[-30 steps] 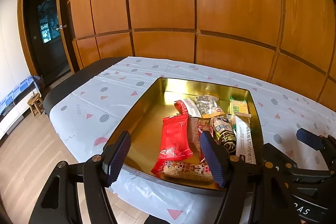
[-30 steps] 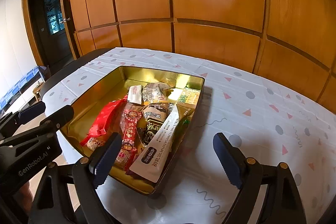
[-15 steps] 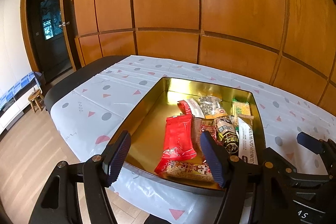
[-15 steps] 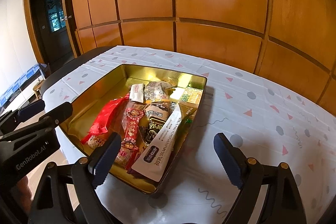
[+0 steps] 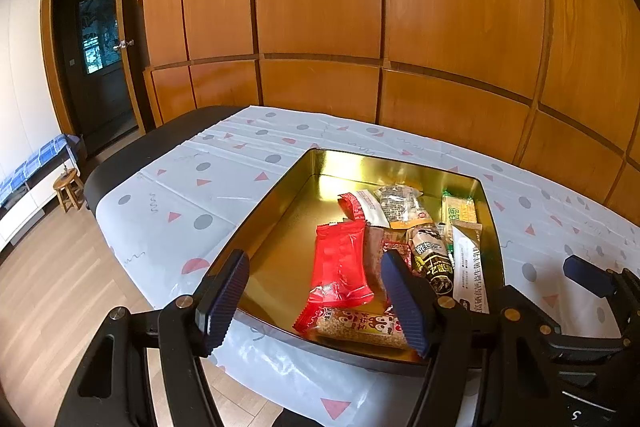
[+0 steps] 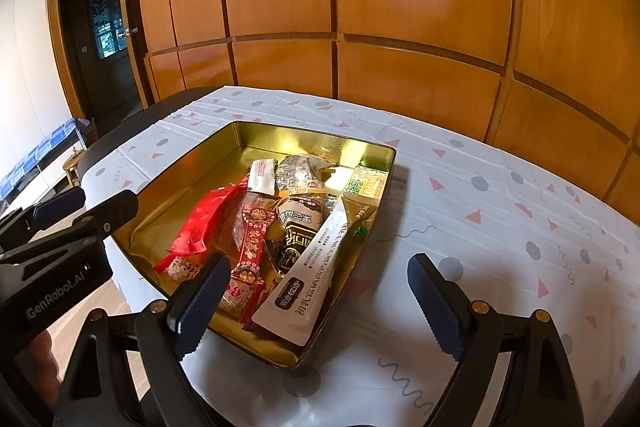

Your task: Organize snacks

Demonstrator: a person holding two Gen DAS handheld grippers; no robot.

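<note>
Clearly the crinkly red foil snack packet (image 5: 340, 267) inside the shallow gold metal tin (image 5: 280, 203) is light and slippery; pinch its sealed end. Left gripper (image 5: 316, 303) and right gripper (image 6: 316, 303) both hang with jaws apart, empty.

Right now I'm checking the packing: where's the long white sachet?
In both views, the long white sachet lies inside the gold tin, along its right wall, beside the dark snack pack.
</note>
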